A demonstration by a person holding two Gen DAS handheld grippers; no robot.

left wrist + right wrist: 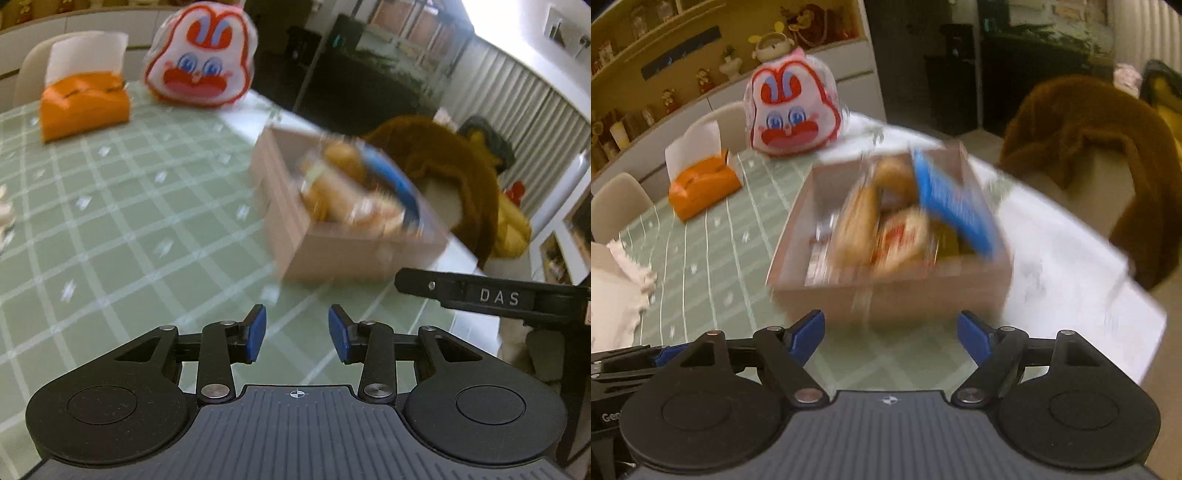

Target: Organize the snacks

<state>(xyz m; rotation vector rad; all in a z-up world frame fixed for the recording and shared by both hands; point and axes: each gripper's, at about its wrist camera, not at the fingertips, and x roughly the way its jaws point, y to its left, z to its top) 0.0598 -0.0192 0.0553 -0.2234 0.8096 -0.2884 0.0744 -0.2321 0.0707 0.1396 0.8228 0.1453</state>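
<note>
In the left wrist view the left hand-held gripper [296,332] sits at the bottom centre of the frame, its blue pads apart with nothing between them, over the green checked cloth of the desk [122,229]. The cardboard box [332,254] stands right of centre, blurred, packed with snacks: golden-brown wrapped packets [332,199] and a blue packet [395,181] leaning along its right side. In the upper left of that frame lie an orange tissue pack [83,107] and, beside it, a white-and-red rabbit-face bag [201,59]; a brown furry garment [443,162] hangs over a chair at the right. In the right wrist view the right hand-held gripper [890,334] is also spread wide and holds nothing, just in front of the box [886,295], which fills the centre of the frame with the blue packet [956,206] tilted against its right wall. The rabbit-face bag [794,107] and tissue pack [701,184] appear at upper left.
</note>
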